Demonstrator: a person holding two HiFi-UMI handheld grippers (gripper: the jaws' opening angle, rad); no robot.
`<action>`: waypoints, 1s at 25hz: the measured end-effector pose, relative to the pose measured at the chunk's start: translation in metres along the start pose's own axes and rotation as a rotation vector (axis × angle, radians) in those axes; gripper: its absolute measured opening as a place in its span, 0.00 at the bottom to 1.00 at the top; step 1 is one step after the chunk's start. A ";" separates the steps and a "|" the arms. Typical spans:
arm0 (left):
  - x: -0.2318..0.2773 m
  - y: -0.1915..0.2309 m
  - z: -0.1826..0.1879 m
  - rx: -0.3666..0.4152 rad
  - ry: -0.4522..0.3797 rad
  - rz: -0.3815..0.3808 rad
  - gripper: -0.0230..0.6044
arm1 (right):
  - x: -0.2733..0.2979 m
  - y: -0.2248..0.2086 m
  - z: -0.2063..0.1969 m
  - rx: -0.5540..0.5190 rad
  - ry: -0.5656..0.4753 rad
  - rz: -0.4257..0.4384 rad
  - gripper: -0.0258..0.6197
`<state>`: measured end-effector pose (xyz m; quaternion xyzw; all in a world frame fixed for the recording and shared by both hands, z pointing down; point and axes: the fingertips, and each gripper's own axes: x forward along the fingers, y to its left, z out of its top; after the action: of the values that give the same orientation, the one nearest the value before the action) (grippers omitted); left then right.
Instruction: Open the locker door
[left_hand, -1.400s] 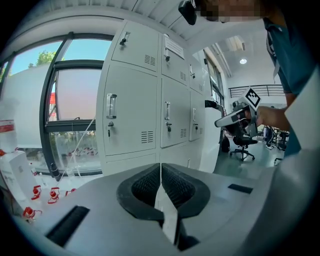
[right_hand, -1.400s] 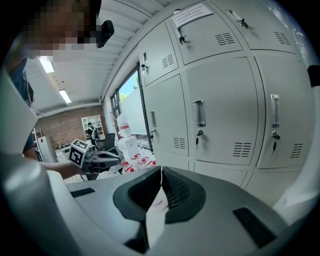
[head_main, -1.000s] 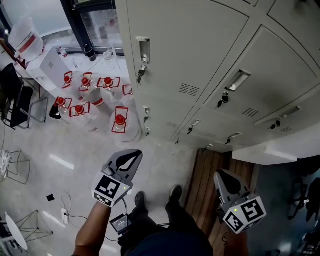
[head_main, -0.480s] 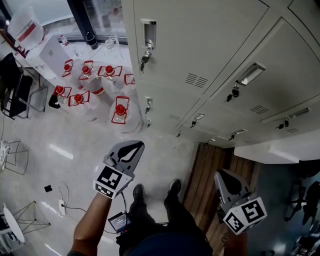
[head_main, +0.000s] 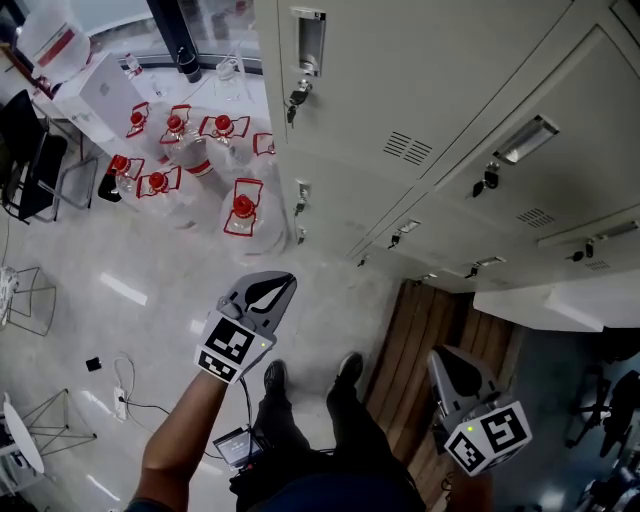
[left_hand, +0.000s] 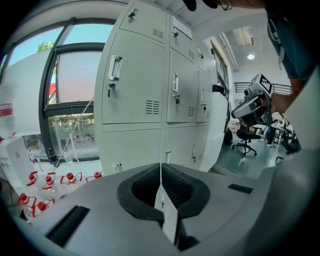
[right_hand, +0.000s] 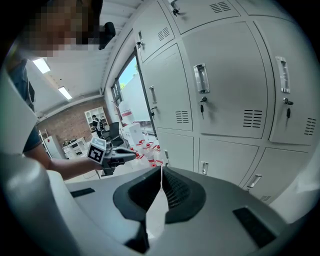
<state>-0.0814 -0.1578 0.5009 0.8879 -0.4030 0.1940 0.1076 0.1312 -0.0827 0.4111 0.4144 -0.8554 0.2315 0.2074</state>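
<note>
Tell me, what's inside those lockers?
Nothing inside shows: every locker door in view is shut. Only handles, hanging keys and vent slots show outside.

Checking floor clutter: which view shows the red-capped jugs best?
The head view: the red-capped jugs stand clustered on the floor beside the lockers, seen whole from above. The left gripper view catches them small at its lower left edge; the right gripper view shows a few, tiny and far off.
</note>
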 end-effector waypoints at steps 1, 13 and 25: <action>0.003 0.000 -0.003 -0.002 0.001 -0.001 0.08 | 0.001 0.000 -0.003 0.001 0.004 0.002 0.10; 0.055 0.013 -0.051 -0.024 0.043 0.007 0.08 | 0.023 -0.010 -0.045 0.033 0.075 0.015 0.10; 0.103 0.053 -0.090 -0.057 0.072 0.055 0.08 | 0.052 -0.024 -0.069 0.059 0.127 0.019 0.10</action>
<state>-0.0828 -0.2300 0.6286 0.8656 -0.4284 0.2169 0.1419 0.1323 -0.0889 0.5010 0.3964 -0.8373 0.2844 0.2469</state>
